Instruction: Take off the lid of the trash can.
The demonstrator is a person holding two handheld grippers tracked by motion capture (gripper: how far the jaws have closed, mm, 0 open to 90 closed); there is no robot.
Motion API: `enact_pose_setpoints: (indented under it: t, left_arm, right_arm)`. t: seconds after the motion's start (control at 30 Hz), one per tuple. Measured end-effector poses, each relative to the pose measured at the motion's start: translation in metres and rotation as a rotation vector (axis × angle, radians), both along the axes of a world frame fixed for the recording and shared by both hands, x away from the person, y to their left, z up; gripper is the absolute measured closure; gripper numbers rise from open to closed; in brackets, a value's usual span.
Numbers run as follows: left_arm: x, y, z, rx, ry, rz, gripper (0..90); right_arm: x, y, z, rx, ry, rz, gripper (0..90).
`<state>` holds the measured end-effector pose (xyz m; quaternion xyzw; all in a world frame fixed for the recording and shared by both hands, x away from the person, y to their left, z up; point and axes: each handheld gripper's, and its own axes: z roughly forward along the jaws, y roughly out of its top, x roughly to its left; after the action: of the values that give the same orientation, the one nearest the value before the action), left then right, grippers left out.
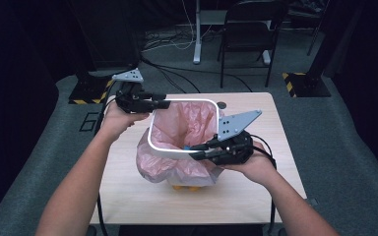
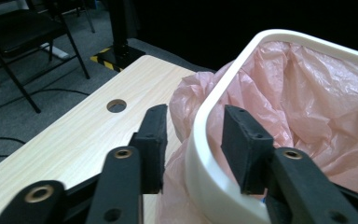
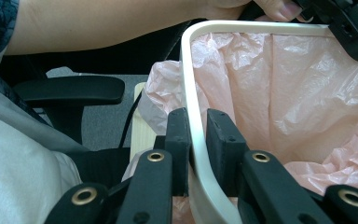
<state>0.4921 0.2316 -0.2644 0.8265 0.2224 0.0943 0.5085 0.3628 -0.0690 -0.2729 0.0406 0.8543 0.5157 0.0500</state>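
Black jaws of my right gripper (image 3: 196,140) pinch the white plastic rim ring (image 3: 191,93) at frame centre. My left gripper (image 2: 193,140) straddles the ring's far side, jaws apart, not yet pressing. I judge it must clamp next. One ring, one pink plastic bag (image 1: 187,123), two grippers.
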Motion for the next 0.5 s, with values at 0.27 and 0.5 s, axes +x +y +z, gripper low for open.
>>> enact_pose_setpoints:
  t: [0.27,0.5]
  left_arm:
    - [-0.0010,-0.0074,-0.0004,0.054,-0.013,-0.014,74.3]
    - [-0.0007,-0.0117,0.0026,0.110,-0.048,-0.027,76.8]
  right_arm:
    - [0.0001,0.0040,0.0008,-0.026,0.001,0.003,78.8]
    - [0.0032,0.0067,0.0017,-0.036,0.020,0.024,82.7]
